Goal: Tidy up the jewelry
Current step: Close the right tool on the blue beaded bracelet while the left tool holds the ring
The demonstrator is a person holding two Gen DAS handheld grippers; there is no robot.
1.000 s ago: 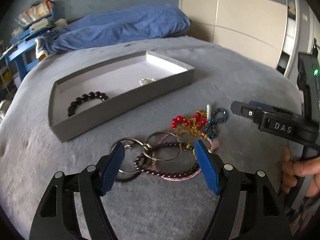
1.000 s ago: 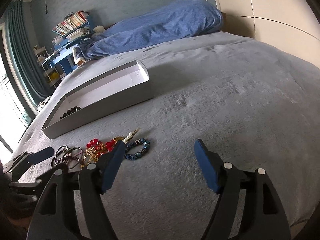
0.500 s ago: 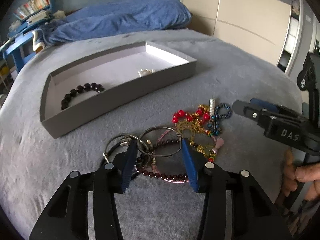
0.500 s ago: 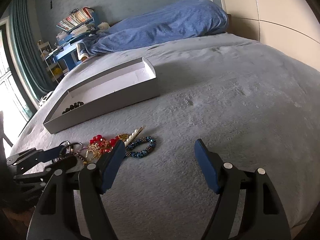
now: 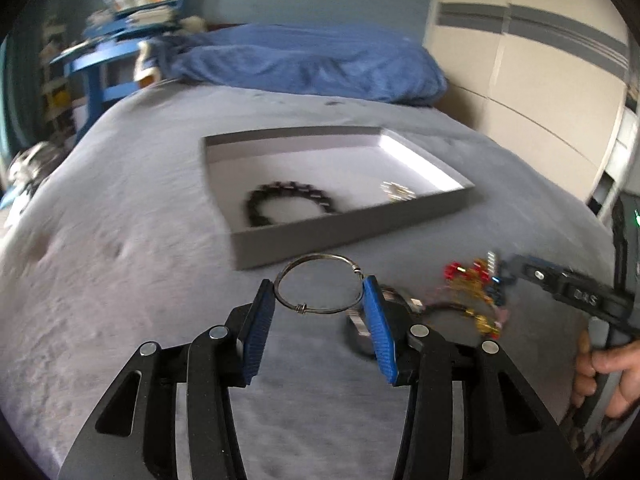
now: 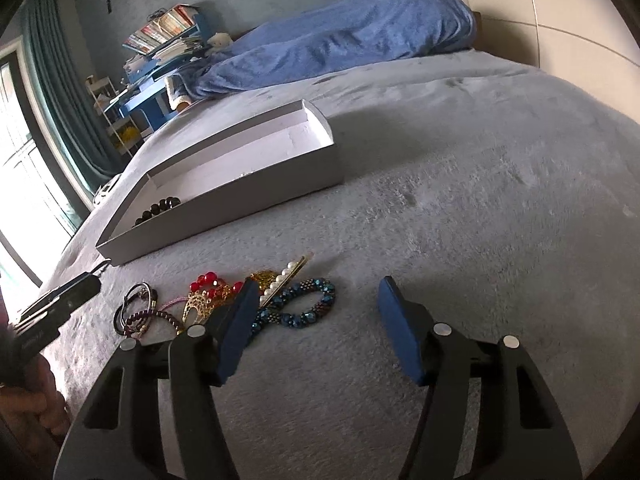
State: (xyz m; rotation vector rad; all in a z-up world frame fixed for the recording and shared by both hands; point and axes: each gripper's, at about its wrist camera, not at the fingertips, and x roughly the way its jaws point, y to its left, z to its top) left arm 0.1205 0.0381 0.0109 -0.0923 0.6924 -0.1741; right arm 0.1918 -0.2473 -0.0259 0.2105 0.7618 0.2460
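The left gripper has its two blue-padded fingers closed in on a thin silver wire bangle, pinching the hoop at its left and right sides and holding it above the grey plush bedspread. The hoop sits level between the pads, and a small wire twist shows on its near edge.

The right gripper is spread wide with nothing between its blue pads, poised over the bedspread just beside the loose heap of jewelry. Its left pad overlaps a blue beaded bracelet twisted into a figure-eight; whether they touch cannot be told. Next to that lie a pearl hair clip, a tangle of red beads and gold chain, a dark maroon beaded bracelet and dark ring-shaped bangles.

Beyond the heap lies a shallow grey rectangular cardboard tray with a pale inside. In it rest a black beaded bracelet toward the left and a small silvery piece toward the right, well apart from each other. A blue duvet is bunched at the far end of the bed.
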